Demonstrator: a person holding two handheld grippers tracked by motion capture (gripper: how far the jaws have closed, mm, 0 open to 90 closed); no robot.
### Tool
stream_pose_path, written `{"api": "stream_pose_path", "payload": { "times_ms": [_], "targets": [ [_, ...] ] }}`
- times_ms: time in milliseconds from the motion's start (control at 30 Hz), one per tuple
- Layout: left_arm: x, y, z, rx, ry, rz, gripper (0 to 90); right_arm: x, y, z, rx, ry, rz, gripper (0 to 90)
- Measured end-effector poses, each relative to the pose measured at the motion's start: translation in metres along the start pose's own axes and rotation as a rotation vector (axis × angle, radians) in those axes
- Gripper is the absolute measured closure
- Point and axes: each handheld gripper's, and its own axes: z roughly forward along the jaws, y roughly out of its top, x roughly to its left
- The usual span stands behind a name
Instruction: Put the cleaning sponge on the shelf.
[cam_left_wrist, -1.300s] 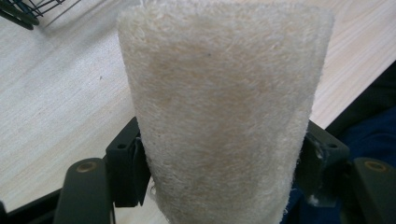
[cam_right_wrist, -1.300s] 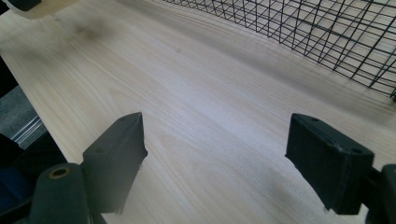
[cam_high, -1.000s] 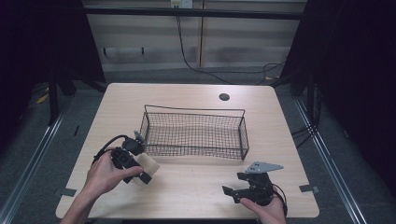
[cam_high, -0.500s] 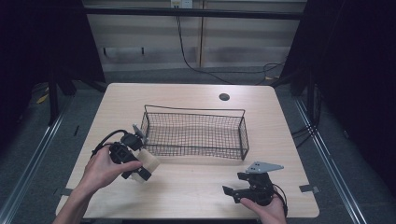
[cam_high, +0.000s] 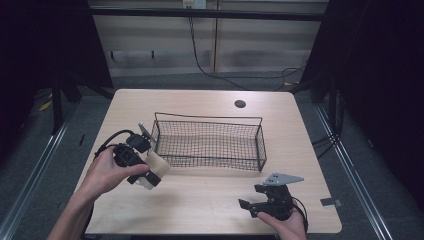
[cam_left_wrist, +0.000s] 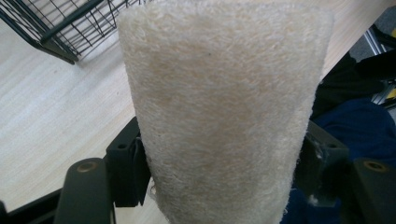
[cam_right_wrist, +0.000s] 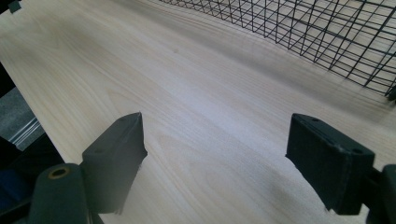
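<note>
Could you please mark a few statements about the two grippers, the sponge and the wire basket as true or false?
1. The left gripper is shut on the pale sponge. True.
2. The sponge lies inside the wire basket. False: it is held outside the basket, by its near left corner.
3. The right gripper has its fingers apart, with nothing between them. True.
4. The right gripper is over the basket. False: it is at the near right part of the table, in front of the basket.
5. The basket holds several items. False: no items are visible through its mesh.
</note>
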Motion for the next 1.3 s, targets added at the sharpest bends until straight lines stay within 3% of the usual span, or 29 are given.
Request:
{"api": "stream_pose_path", "payload": {
  "times_ms": [433,1033,1300],
  "targets": [
    [-0.006,0.012,-0.019,-0.019,-0.002,0.019,31.3,0.0,0.0,-0.001,-0.002,0.005,-0.002,20.6],
    [-0.003,0.031,-0.043,-0.049,0.009,-0.013,31.3,0.001,0.0,-0.003,-0.017,-0.004,0.004,19.4],
    [-0.003,0.045,-0.042,-0.02,0.043,-0.019,31.5,0.001,0.0,-0.003,-0.016,-0.007,-0.001,19.4]
  ]
}}
